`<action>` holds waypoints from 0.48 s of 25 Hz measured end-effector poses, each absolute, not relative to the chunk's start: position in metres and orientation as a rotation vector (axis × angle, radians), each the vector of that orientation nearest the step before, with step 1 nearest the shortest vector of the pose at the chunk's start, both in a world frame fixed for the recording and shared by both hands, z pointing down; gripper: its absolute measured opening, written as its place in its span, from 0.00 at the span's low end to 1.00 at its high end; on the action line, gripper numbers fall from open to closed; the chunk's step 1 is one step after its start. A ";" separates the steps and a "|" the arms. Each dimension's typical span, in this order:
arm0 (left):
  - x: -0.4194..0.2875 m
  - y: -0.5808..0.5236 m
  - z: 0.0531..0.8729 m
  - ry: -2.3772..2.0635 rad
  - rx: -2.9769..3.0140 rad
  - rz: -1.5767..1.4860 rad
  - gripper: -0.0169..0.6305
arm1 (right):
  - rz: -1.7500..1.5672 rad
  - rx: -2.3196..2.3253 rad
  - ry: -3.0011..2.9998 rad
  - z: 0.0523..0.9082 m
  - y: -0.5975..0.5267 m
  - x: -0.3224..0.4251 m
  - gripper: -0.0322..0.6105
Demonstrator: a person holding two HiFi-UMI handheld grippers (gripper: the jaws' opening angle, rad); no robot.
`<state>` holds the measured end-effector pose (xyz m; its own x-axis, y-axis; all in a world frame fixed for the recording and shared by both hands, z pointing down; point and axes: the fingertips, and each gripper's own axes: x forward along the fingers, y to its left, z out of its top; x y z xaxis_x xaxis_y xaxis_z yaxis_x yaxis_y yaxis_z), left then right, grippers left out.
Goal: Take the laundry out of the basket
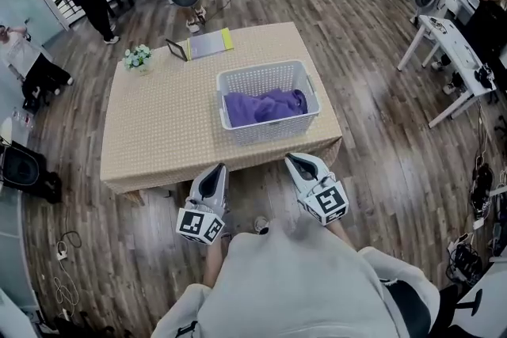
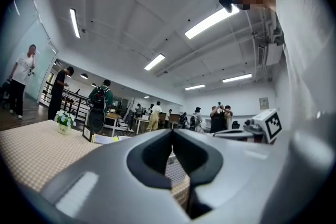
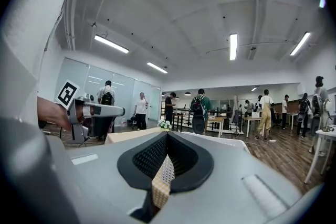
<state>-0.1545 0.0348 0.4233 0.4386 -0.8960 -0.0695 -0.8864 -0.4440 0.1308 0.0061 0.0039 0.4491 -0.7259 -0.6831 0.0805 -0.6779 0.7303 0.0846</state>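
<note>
1. Nearest to us, the left gripper (image 1: 212, 180) and the right gripper (image 1: 303, 169) are held side by side above the wood-plank floor (image 1: 372, 170), just short of the table's near edge. Each has a smooth grey shell and carries a cube with black-and-white square markers at its rear.
2. In the left gripper view, the left gripper's (image 2: 171, 134) dark pads meet at the tips, with nothing between them.
3. In the right gripper view, the right gripper's (image 3: 167, 136) ribbed black pads are likewise pressed together at the tips and hold nothing.
4. The table (image 1: 158, 123) is rectangular and covered with a beige cloth in a fine check pattern.
5. The basket (image 1: 261, 69), white perforated plastic with rounded corners, stands on the table's right half, near the front edge.
6. The laundry (image 1: 265, 105), a soft, crumpled purple fabric, lies inside the basket, well apart from both grippers.
7. At the table's far edge we see a small pot of white flowers (image 1: 138, 57) and a flat sheet with a yellow strip (image 1: 210, 43).
</note>
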 end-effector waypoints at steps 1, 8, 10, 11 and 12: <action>-0.162 0.025 0.423 -1.605 2.605 -0.201 0.04 | -0.079 1.122 -2.818 0.448 -0.005 -0.002 0.05; -0.190 -0.016 0.435 -1.522 2.611 -0.214 0.04 | -0.060 1.140 -2.786 0.458 -0.033 -0.036 0.05; -0.190 -0.024 0.439 -1.500 2.611 -0.218 0.04 | -0.054 1.145 -2.781 0.460 -0.037 -0.037 0.05; -0.191 -0.028 0.443 -1.494 2.608 -0.216 0.04 | -0.049 1.146 -2.779 0.462 -0.039 -0.038 0.05; -0.192 -0.032 0.445 -1.494 2.604 -0.216 0.04 | -0.043 1.146 -2.777 0.463 -0.042 -0.039 0.05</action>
